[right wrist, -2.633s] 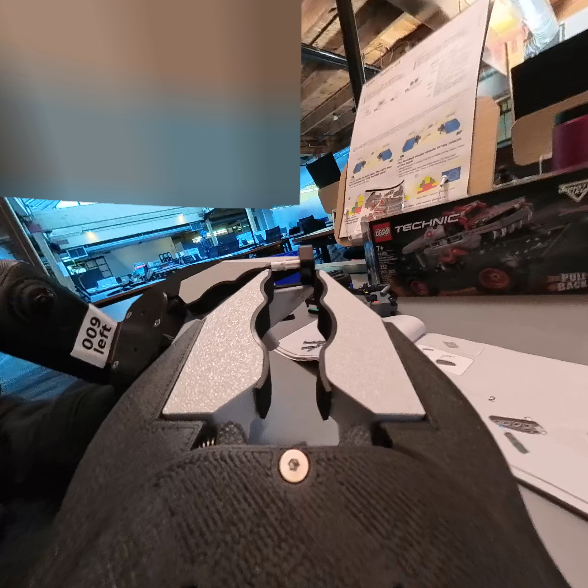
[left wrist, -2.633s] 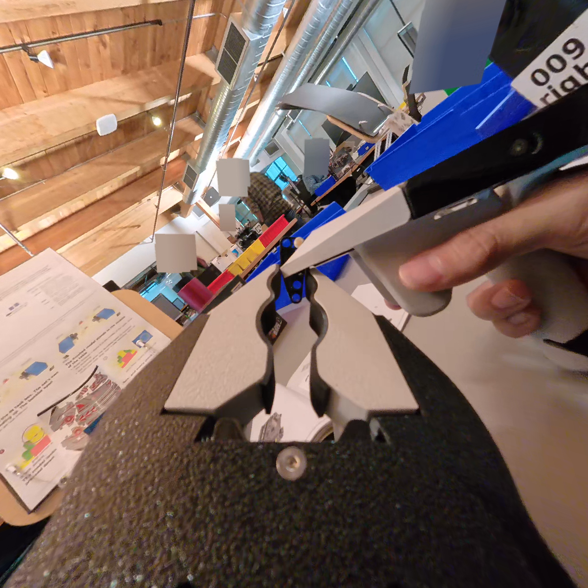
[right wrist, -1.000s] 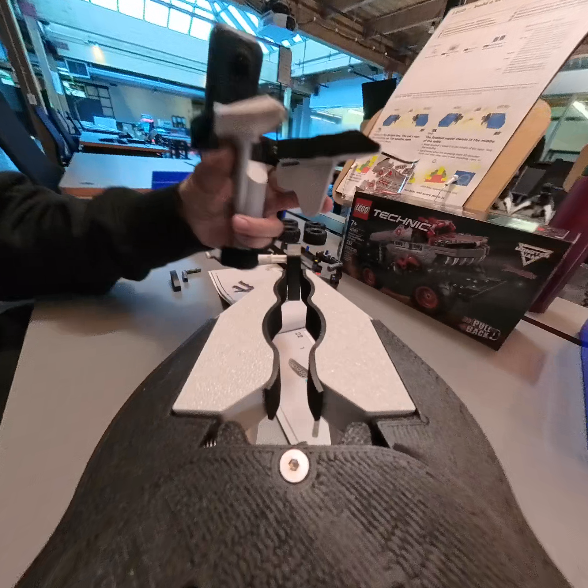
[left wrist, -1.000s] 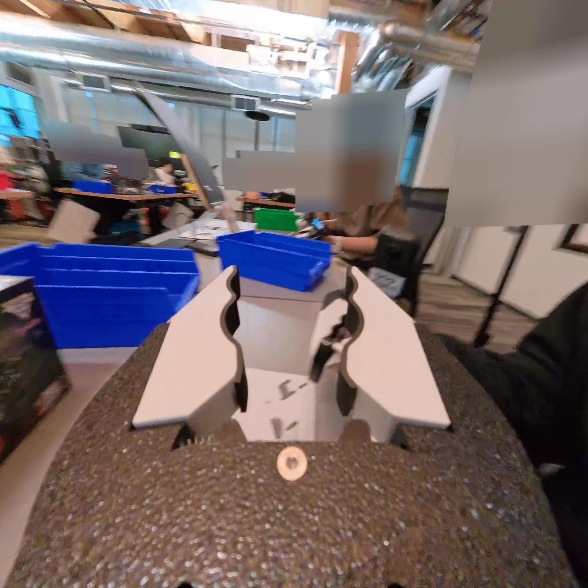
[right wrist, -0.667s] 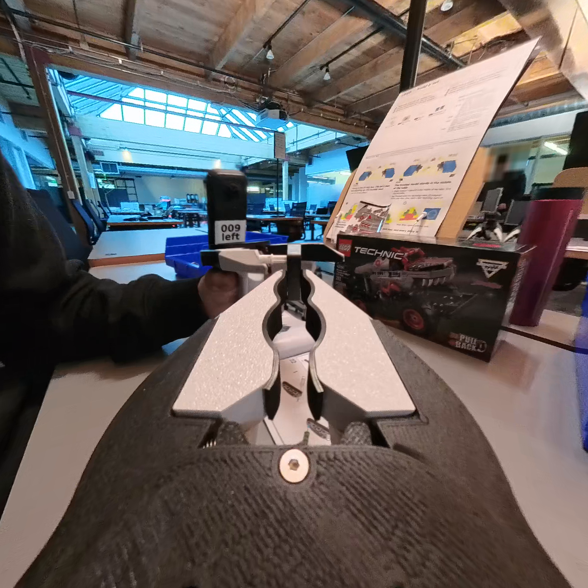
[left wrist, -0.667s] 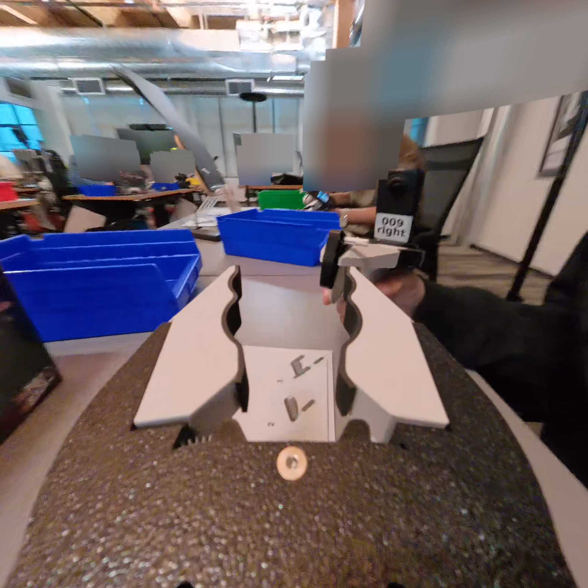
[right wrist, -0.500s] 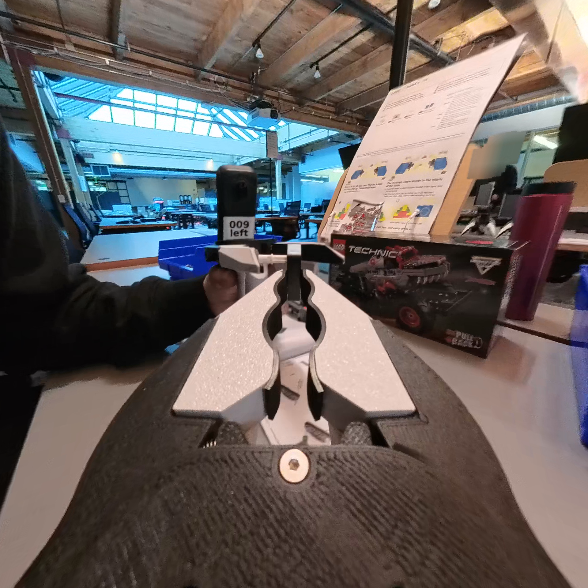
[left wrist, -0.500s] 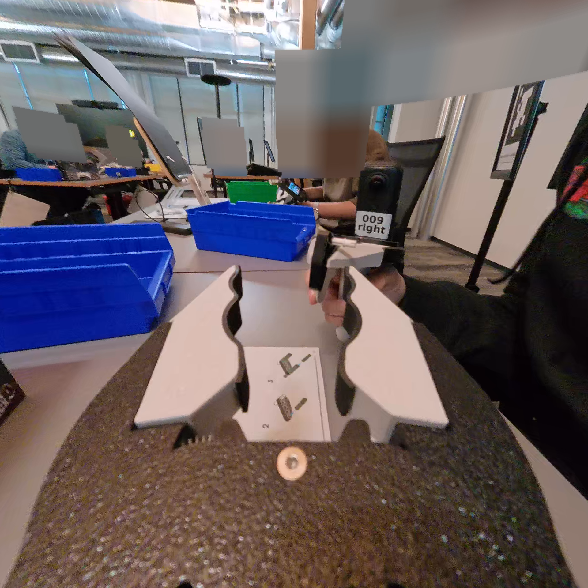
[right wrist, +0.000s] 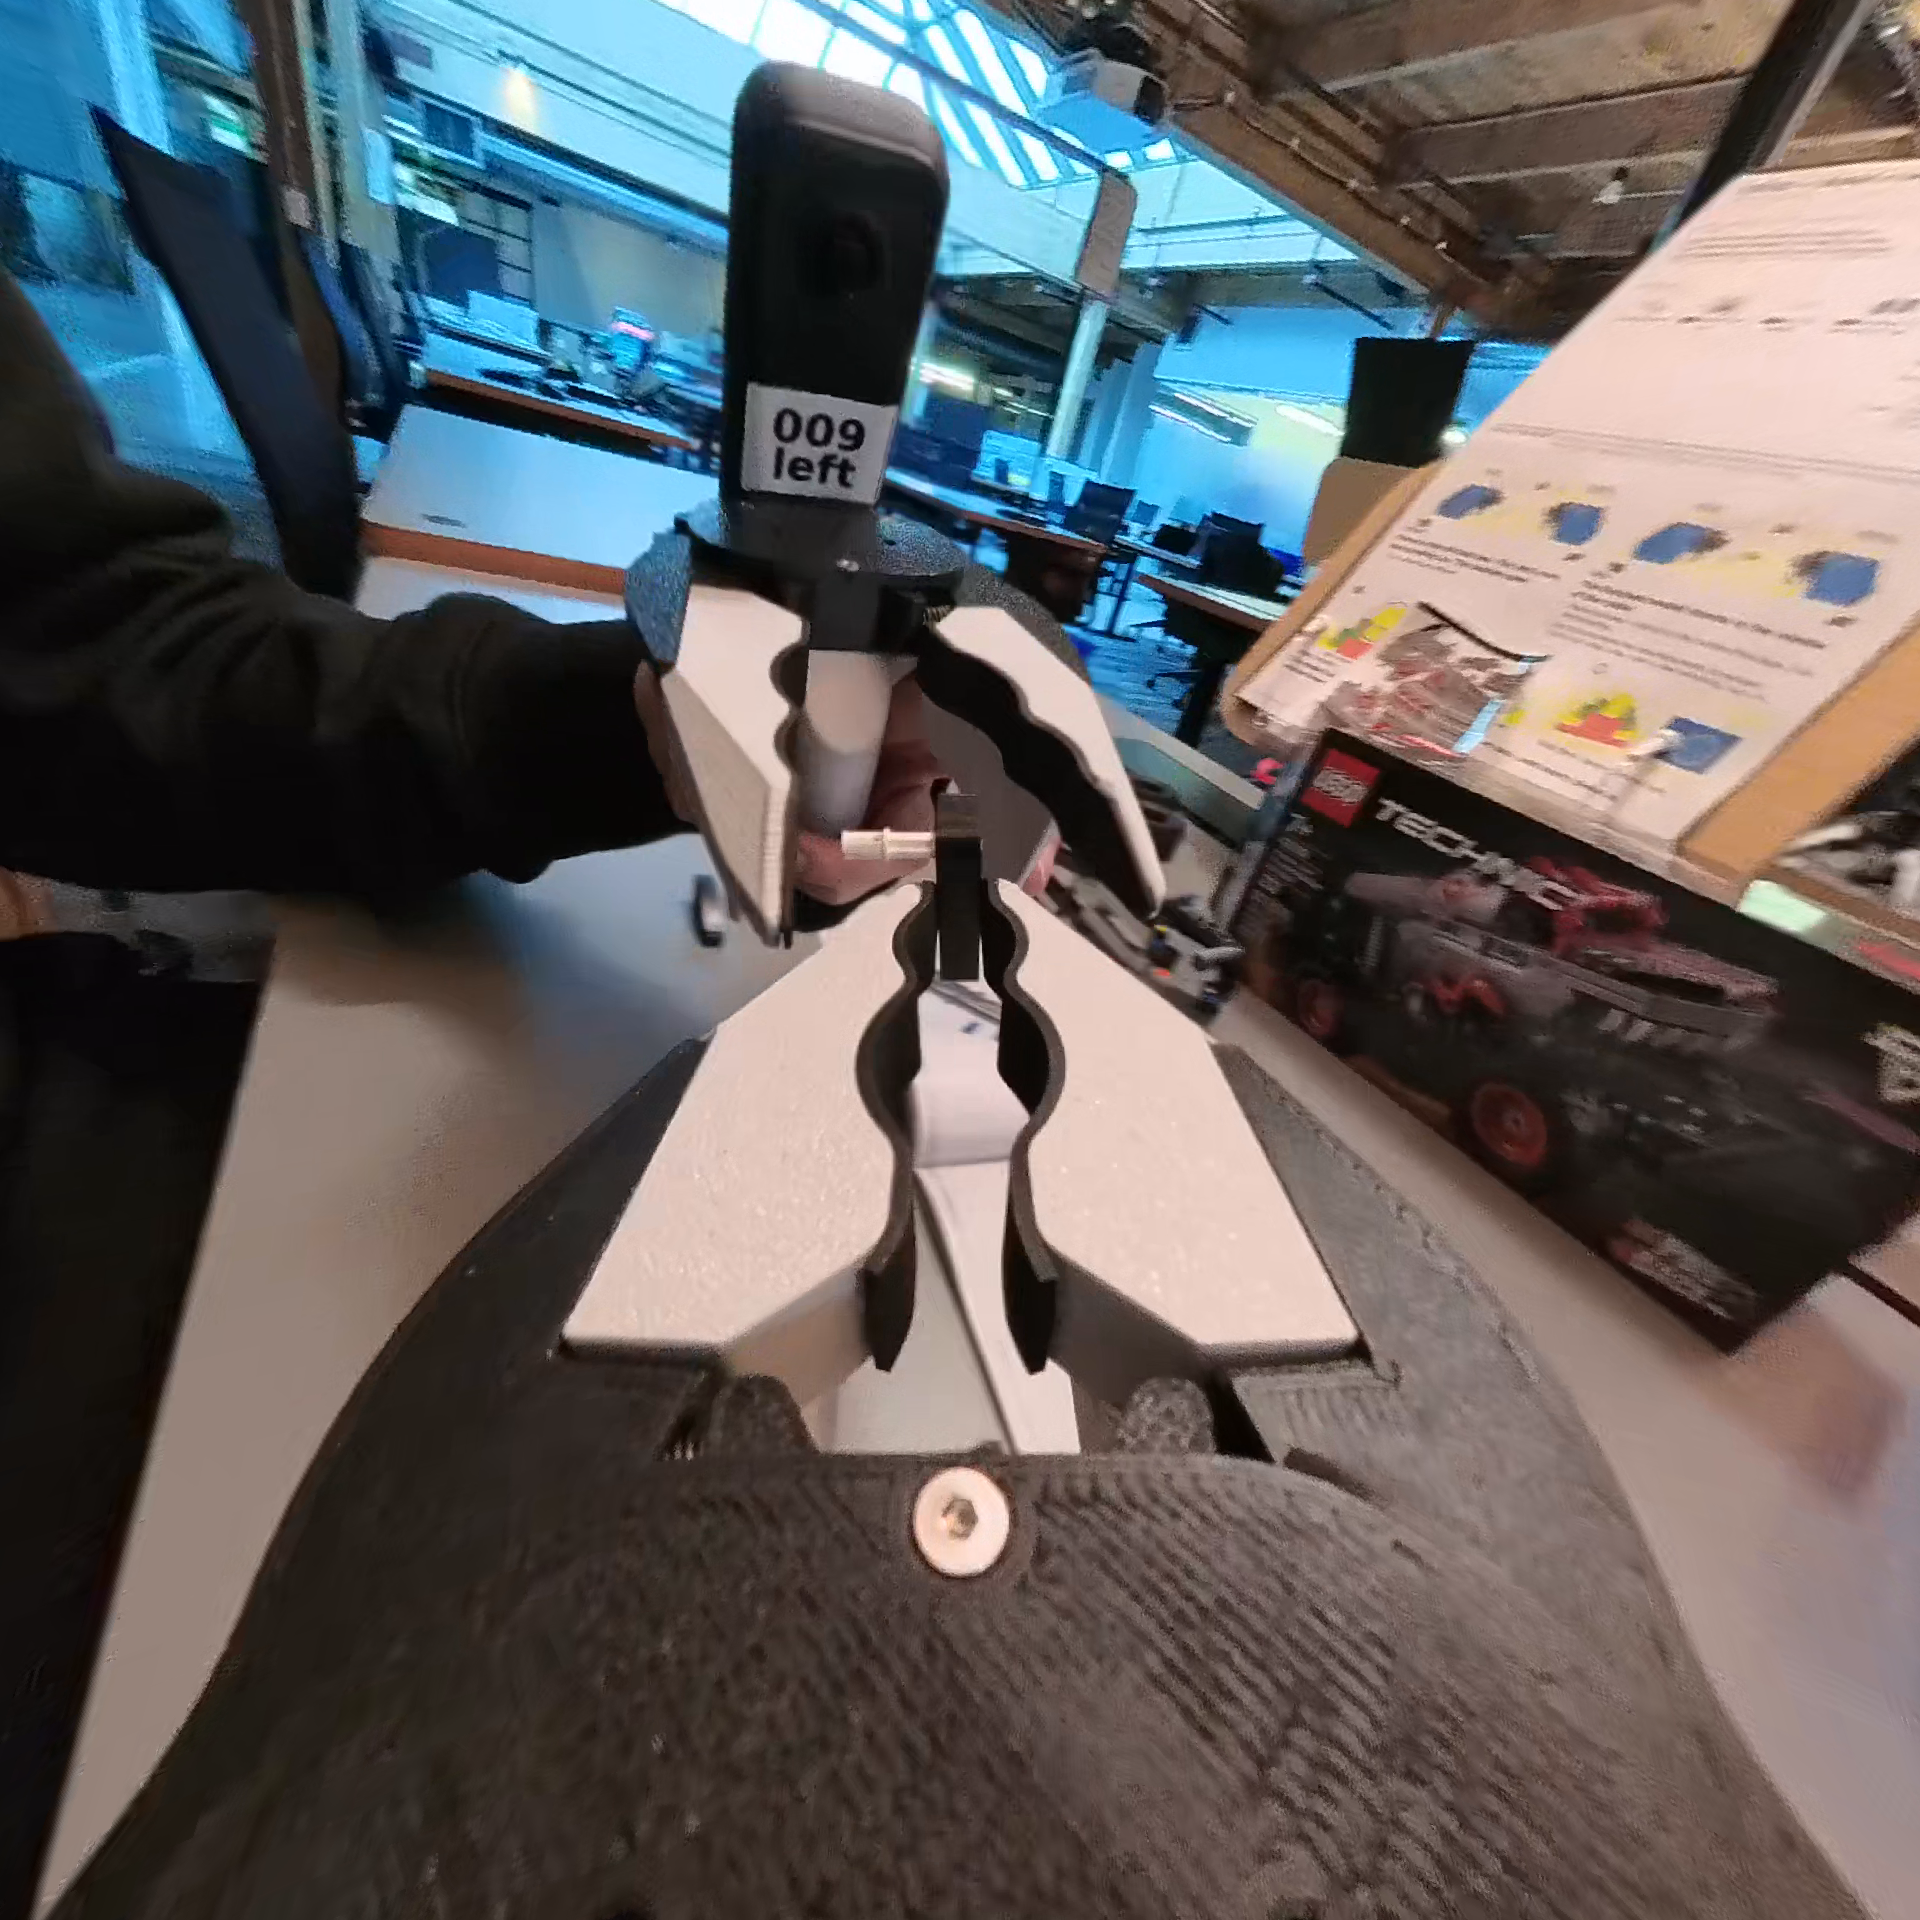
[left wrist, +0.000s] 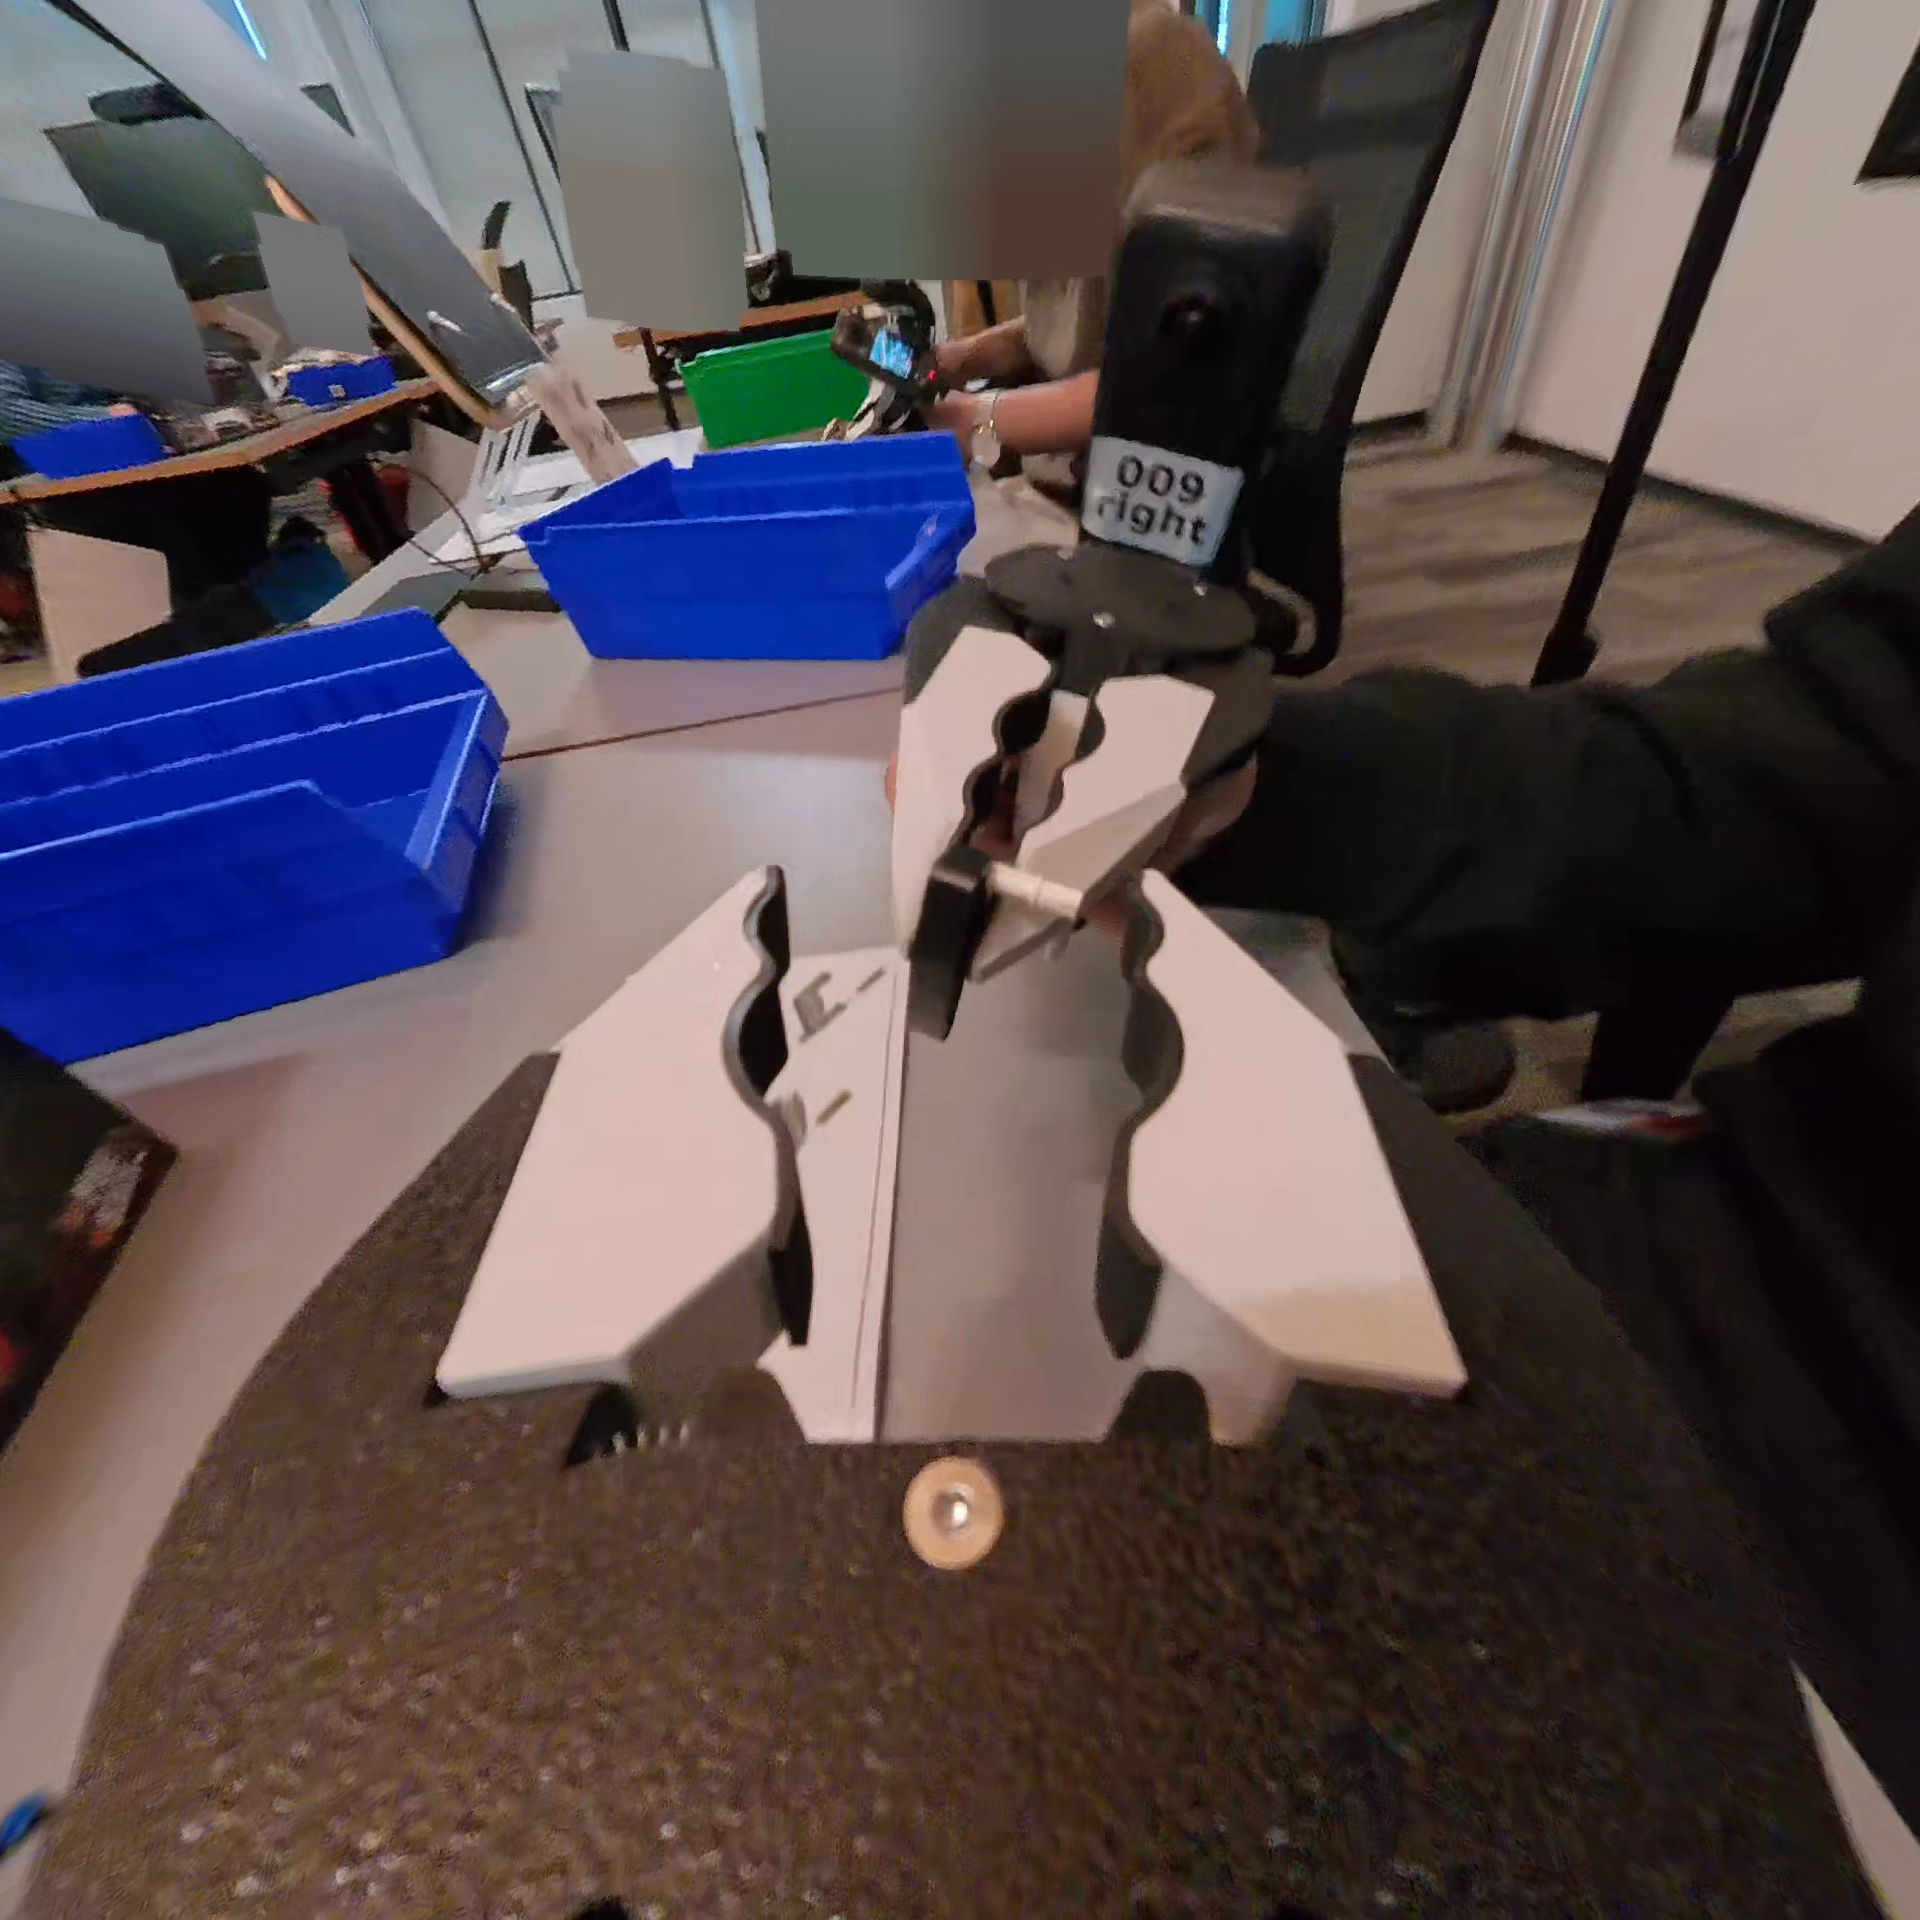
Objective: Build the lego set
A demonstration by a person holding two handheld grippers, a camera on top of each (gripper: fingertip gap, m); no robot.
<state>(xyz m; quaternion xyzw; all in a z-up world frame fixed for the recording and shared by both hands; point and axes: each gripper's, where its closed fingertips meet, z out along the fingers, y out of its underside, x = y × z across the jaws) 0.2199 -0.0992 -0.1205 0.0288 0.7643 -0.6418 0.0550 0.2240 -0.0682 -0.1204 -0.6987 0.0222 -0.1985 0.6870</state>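
Note:
My right gripper point(right wrist: 958, 909) is shut on a thin black lego beam point(right wrist: 956, 883) that stands upright between its fingertips. A white pin point(right wrist: 883, 844) sticks out of the beam to the left. My left gripper point(left wrist: 956, 914) is open and empty, and faces the right gripper point(left wrist: 977, 920) head-on. In the left wrist view the black beam point(left wrist: 940, 966) and white pin point(left wrist: 1029, 889) sit just beyond and between the left fingertips. In the right wrist view the left gripper's spread fingers point(right wrist: 727, 758) flank the pin and beam.
Two blue bins point(left wrist: 239, 810) point(left wrist: 758, 561) stand on the grey table point(left wrist: 644, 831). A white parts sheet point(left wrist: 831, 997) lies under the left gripper. A lego set box point(right wrist: 1558, 997), an instruction board point(right wrist: 1662, 468) and loose lego parts point(right wrist: 1184, 945) are at the right. My left and right fingertips are right by each other.
The left gripper has opened and swung round from the ceiling to face the right gripper. The right gripper, still holding the beam, has come closer, up to the left fingertips.

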